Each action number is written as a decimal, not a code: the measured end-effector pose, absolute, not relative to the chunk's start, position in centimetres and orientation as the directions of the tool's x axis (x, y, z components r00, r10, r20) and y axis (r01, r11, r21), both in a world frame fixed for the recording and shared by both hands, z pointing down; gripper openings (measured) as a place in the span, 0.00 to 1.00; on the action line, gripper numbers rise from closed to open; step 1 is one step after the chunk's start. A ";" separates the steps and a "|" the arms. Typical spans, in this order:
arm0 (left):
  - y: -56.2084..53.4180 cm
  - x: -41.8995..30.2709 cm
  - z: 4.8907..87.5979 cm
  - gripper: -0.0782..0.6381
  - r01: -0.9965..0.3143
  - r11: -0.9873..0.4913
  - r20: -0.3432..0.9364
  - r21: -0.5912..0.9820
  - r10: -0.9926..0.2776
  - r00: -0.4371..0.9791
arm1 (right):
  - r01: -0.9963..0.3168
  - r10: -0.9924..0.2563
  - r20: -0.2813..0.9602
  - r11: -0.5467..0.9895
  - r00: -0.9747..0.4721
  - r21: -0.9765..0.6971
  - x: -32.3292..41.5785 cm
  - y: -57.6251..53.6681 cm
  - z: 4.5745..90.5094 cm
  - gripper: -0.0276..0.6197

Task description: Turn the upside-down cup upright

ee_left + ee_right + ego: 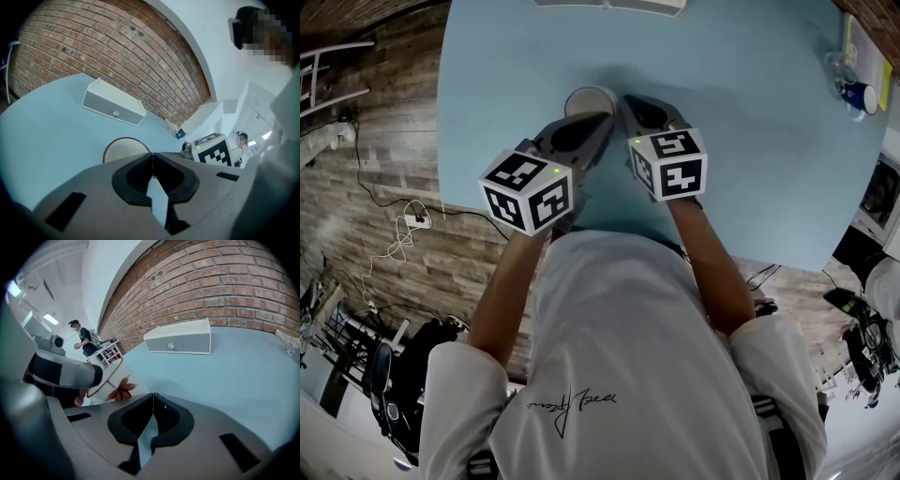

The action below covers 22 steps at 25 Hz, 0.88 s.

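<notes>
A cream cup (589,99) with a brown edge stands on the light blue table (750,159), just beyond both grippers. Its top face shows as a flat cream disc (125,149) in the left gripper view. A red leaf print marks the side of the cup (118,388) in the right gripper view. My left gripper (606,119) is shut and empty, its tips right beside the cup's near side (153,153). My right gripper (628,99) is shut and empty too, just right of the cup (153,394). Neither holds the cup.
A long white box (609,4) (114,108) (178,342) lies at the table's far edge before a brick wall. A clear plastic bag with a blue item (853,89) (177,131) sits far right. The table's near edge runs under my arms. Cables lie on the wood floor (403,230).
</notes>
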State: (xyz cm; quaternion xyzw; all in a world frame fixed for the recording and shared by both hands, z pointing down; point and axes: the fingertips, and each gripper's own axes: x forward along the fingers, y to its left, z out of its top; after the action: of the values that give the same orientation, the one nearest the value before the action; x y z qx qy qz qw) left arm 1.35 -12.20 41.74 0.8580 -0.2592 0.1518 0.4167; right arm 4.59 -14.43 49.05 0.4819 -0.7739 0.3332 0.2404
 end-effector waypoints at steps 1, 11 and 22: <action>-12.2 1.5 41.6 0.13 -0.569 -0.521 0.473 0.637 -0.319 0.822 | -0.908 -0.586 0.695 0.308 -0.416 -0.284 4.9 -14.4 49.1 0.07; -12.3 1.8 41.5 0.13 -0.572 -0.509 0.470 0.644 -0.327 0.820 | -0.909 -0.592 0.690 0.291 -0.417 -0.299 5.5 -14.5 48.9 0.07; -11.8 1.6 40.4 0.13 -0.561 -0.501 0.445 0.659 -0.342 0.828 | -0.884 -0.577 0.670 0.319 -0.468 -0.343 5.1 -14.2 47.5 0.07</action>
State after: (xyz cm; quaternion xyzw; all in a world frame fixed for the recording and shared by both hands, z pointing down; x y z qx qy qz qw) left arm 1.62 -11.76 40.39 0.8566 -0.2635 0.1289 0.4246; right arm 5.11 -14.18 47.45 0.4668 -0.7820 0.3501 0.2191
